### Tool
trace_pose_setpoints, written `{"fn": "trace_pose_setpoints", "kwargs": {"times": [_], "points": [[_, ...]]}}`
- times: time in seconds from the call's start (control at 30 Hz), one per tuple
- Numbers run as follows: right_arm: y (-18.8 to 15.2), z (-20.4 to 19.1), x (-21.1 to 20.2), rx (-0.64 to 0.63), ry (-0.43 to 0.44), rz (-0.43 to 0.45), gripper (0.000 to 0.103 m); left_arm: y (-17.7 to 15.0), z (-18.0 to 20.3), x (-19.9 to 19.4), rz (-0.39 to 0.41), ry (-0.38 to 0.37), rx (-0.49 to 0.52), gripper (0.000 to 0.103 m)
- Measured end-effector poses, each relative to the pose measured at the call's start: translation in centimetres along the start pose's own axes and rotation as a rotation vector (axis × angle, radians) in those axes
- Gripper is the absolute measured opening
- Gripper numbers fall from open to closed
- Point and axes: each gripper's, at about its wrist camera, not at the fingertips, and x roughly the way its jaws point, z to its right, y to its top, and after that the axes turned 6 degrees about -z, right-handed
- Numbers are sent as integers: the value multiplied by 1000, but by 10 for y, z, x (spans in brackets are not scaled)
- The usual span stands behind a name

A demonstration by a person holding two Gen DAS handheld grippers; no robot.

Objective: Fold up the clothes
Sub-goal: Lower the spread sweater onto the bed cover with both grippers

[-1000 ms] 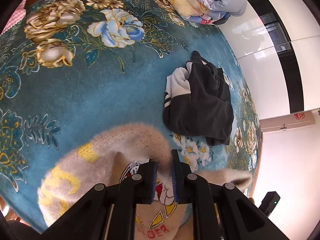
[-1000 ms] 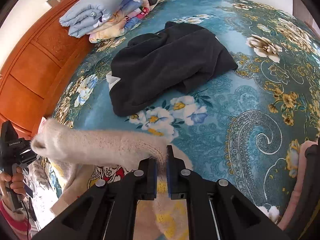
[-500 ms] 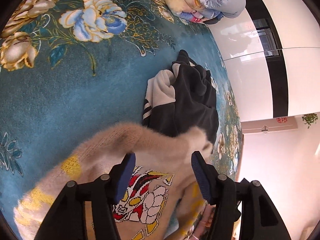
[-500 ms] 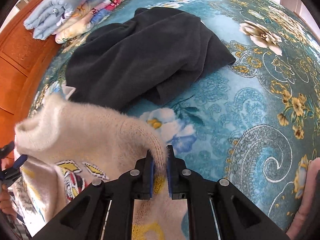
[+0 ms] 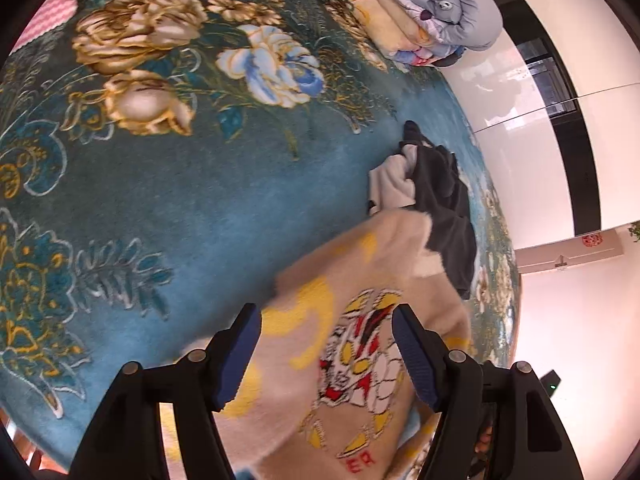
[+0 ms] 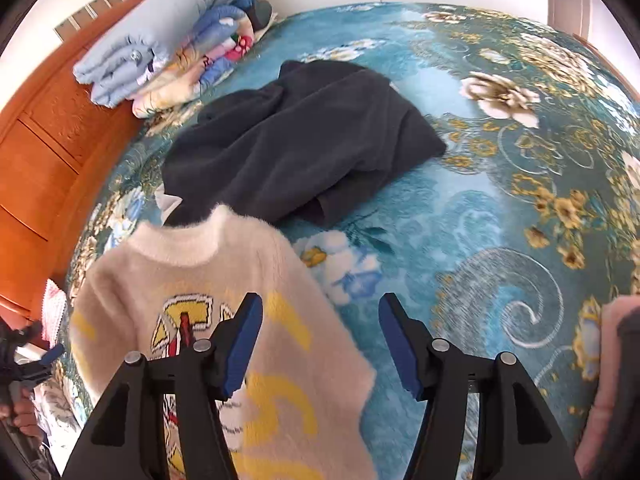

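Both grippers, clamped on sweater fabric 1 second ago, have let go, and the sweater [image 6: 224, 304] now lies flat on the bedspread [image 6: 460, 216]. Left gripper [image 5: 326, 350]: jaws wide and opening, blue pads [image 5: 240, 354] clear of the knit, with the sweater's printed front lying below the gap. Right gripper [image 6: 320, 344]: jaws wide and opening, nothing pinched; its left pad overlaps the sweater's edge in view, its right pad sits over bare bedspread. Sweater: cream with yellow marks and a red-and-white figure, collar toward the dark garment [image 6: 304, 140] and overlapping its near edge. Beyond that garment, folded quilts [image 6: 172, 44] are stacked against the wooden headboard [image 6: 44, 160]. Lower left in the right view, a hand [image 6: 20, 412] is visible.
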Motion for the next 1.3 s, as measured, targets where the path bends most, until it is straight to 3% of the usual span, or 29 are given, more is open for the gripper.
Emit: {"fn": "trace_pose_setpoints", "kwargs": {"times": [0.13, 0.3, 0.47, 0.53, 0.7, 0.77, 0.83, 0.9, 1.0, 1.13, 1.23, 1.3], "points": [[-38, 13, -21, 5, 0, -17, 66, -24, -42, 2, -13, 83, -46, 72], [-91, 22, -29, 46, 118, -90, 68, -50, -80, 0, -9, 88, -111, 72], [-120, -17, -13, -51, 162, -157, 71, -68, -98, -2, -9, 65, -165, 72], [-125, -34, -6, -105, 145, -167, 71, -74, -98, -5, 3, 52, -170, 72], [-129, -51, 13, -179, -16, -206, 70, -87, -97, -17, 44, 31, -159, 72], [-129, -44, 15, -159, -16, -228, 56, -90, -98, -22, 57, 34, -148, 72], [-127, -34, 13, -139, 5, -247, 21, -92, -99, -24, 66, 38, -146, 72], [-124, -29, 8, -132, 26, -261, 10, -92, -101, -26, 71, 25, -156, 72], [-114, -29, -5, -123, 109, -286, 10, -93, -104, -29, 81, 5, -171, 72], [-87, -53, -27, -126, 310, -302, 10, -93, -111, -30, 93, -18, -195, 72], [-60, -84, -32, -153, 395, -299, 10, -92, -115, -32, 100, -23, -201, 72], [-41, -109, -17, -159, 394, -325, 10, -92, -117, -33, 105, -20, -199, 72]]}}
